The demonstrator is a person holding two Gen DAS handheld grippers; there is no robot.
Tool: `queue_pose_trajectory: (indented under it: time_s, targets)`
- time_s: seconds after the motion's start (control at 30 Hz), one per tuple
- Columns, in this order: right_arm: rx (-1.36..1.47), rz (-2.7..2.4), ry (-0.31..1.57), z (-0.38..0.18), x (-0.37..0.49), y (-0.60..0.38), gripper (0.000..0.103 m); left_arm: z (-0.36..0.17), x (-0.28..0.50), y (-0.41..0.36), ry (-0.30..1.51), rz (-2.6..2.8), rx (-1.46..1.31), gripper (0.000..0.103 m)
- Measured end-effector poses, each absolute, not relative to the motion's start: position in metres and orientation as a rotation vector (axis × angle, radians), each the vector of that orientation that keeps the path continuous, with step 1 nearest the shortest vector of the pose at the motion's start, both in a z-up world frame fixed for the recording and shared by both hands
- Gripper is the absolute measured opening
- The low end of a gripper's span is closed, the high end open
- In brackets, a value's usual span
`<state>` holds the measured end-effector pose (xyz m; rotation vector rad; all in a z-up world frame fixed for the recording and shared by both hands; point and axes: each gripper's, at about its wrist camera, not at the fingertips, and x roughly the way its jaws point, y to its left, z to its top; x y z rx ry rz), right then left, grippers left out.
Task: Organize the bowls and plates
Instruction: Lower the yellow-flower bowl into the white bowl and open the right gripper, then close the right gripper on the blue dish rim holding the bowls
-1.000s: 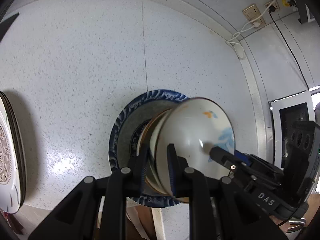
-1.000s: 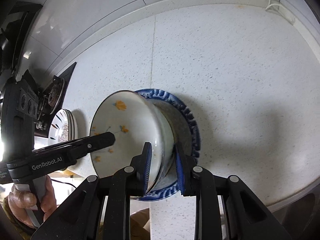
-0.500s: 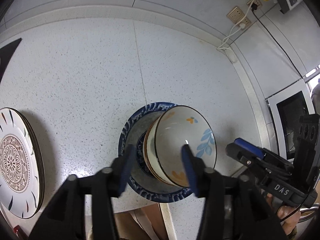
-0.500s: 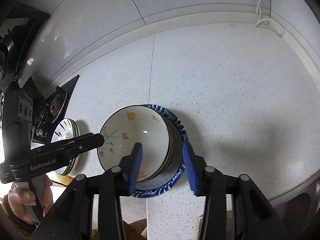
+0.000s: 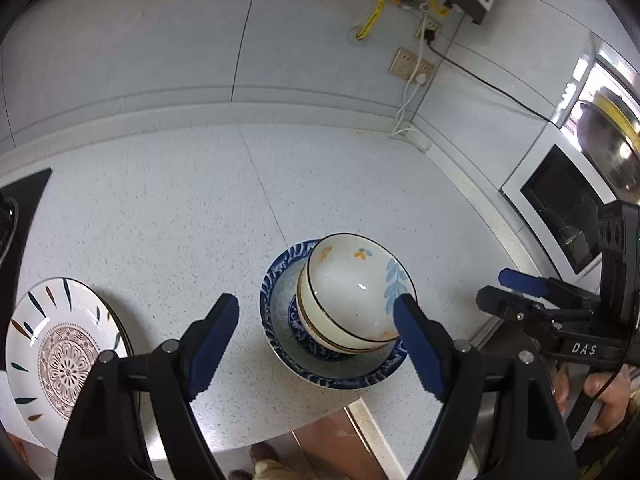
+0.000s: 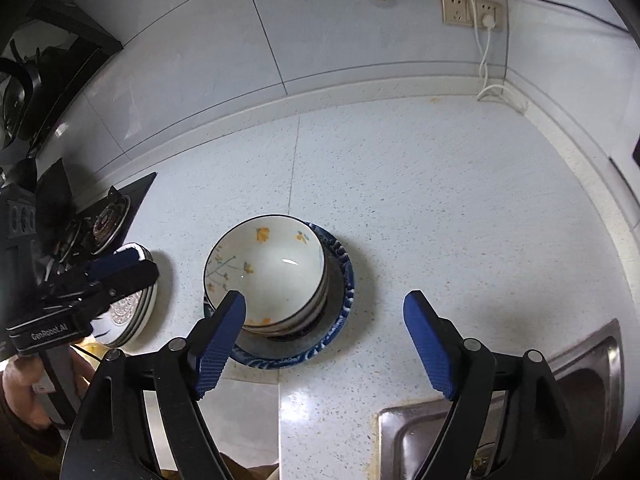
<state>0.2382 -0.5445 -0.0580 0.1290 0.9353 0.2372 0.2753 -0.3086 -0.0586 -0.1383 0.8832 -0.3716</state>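
At your far left, the stack of patterned plates (image 5: 60, 354) lies flat on the speckled counter (image 5: 168, 216), near its front edge and just beside the black stove (image 6: 102, 220). Your left gripper (image 5: 316, 338) hangs above the counter with its blue pads (image 5: 212, 338) spread wide, holding nothing. Between those pads in the left wrist view sits the blue-rimmed plate (image 5: 280, 344), and nested on it are the floral bowls (image 5: 352, 300), two at least (the exact count is hard to tell from the rims). The bowls sit toward the back of the plate, upright, touching neither claw. Your right gripper (image 6: 324, 340) is likewise spread and empty, raised over the same stack, its left pad overlapping the bowl's near rim in the right wrist view. Farther right, a steel sink (image 6: 576, 400) is set into the counter.
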Motion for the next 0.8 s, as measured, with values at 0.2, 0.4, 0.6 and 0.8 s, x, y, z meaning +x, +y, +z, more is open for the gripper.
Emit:
queue_pose_trajectory:
  time_s: [0.2,0.4,0.6,0.8]
  targets:
    - [0.079,0.203,0.876,-0.052,0.215,-0.54,0.086,-0.054,0.247,-0.306,0.875,-0.432,-0.104,0.08]
    - [0.083,0.185,0.869,-0.057,0.203,-0.547,0.089,-0.068,0.245,-0.295,0.943,-0.393,-0.178,0.08]
    - [0.159,0.186,0.944,-0.084,0.217,-0.566,0.088,-0.1,0.265,-0.283,1.048,-0.362,-0.295,0.078]
    - [0.265,0.229,1.034,-0.113,0.243,-0.581,0.08,-0.133,0.29,-0.28,1.145,-0.321,-0.356,0.071]
